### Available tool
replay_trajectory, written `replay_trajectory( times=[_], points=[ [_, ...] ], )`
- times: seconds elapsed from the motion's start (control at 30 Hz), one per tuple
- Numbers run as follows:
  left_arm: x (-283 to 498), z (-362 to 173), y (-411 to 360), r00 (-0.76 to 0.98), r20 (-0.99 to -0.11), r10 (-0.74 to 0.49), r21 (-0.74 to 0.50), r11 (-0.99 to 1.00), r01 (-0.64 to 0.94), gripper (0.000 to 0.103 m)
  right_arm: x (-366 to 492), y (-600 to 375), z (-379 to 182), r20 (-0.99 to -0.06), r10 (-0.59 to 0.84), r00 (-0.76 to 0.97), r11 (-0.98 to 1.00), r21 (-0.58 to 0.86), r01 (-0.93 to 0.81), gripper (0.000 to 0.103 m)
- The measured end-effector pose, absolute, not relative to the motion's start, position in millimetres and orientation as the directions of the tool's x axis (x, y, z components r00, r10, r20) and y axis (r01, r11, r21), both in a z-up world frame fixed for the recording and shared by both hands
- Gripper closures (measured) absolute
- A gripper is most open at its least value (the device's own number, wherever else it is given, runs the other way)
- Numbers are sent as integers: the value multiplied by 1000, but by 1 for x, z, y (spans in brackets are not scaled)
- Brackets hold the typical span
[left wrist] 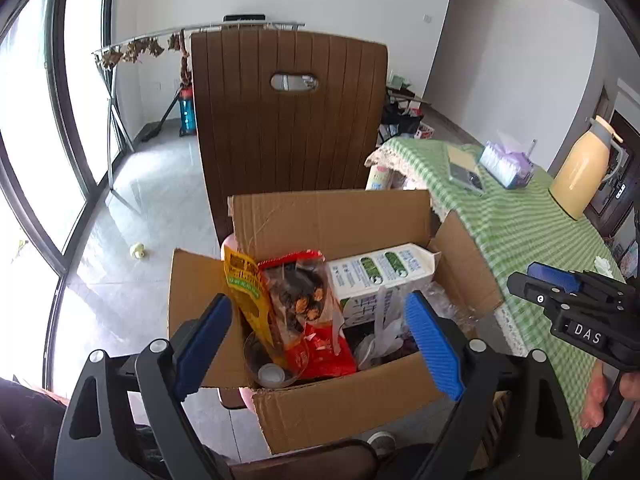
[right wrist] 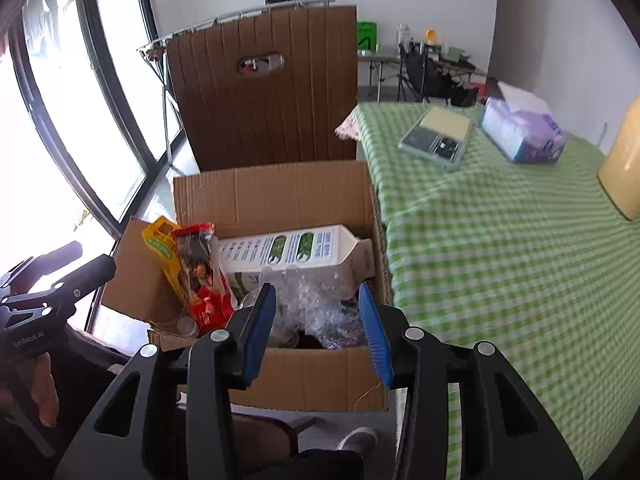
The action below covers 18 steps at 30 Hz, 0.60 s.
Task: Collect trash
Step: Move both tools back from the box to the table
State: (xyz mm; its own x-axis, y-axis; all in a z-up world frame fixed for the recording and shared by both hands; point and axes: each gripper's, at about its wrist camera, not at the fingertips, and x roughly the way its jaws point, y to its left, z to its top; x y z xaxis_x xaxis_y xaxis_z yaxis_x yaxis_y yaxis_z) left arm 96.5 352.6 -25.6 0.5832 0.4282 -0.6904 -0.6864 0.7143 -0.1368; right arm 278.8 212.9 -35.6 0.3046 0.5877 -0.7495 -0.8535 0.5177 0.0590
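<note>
Now, left gripper [left wrist: 320, 344]: I see jaws wide, empty.
Right gripper [right wrist: 316, 332]: parted, empty.
Wrappers [left wrist: 296, 300]: light, crinkly; I'd pinch top edges.

1. You see the cardboard box [left wrist: 344, 404] open-topped, flaps up, just below and ahead of both pairs of jaws, beside the green checked table.
2. The milk carton [left wrist: 380, 276] lies on its side at the box's far wall, white with green and blue print, beyond the right jaws.
3. The yellow wrapper [left wrist: 246, 292] stands tilted at the box's left, leaning against the red snack bag [left wrist: 308, 312], ahead of the left jaws.
4. Crumpled clear plastic [right wrist: 316, 300] fills the right part, directly between and beyond the right jaws.
5. A clear cup [left wrist: 272, 364] sits low at the near left corner, under the wrappers.
</note>
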Motion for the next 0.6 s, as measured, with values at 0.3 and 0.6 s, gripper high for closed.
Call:
replay_trajectory(
  times=[0.3,0.6],
  points=[
    [98,46,284,677,-451,582,-75,731,-678,8,272,115,35,-465,712,526,608,33,-793,33],
    [165,62,189,807,-360,468,-33,858,-512,7,312,-25,43,-387,556,736,809,46,-587,19]
  ],
)
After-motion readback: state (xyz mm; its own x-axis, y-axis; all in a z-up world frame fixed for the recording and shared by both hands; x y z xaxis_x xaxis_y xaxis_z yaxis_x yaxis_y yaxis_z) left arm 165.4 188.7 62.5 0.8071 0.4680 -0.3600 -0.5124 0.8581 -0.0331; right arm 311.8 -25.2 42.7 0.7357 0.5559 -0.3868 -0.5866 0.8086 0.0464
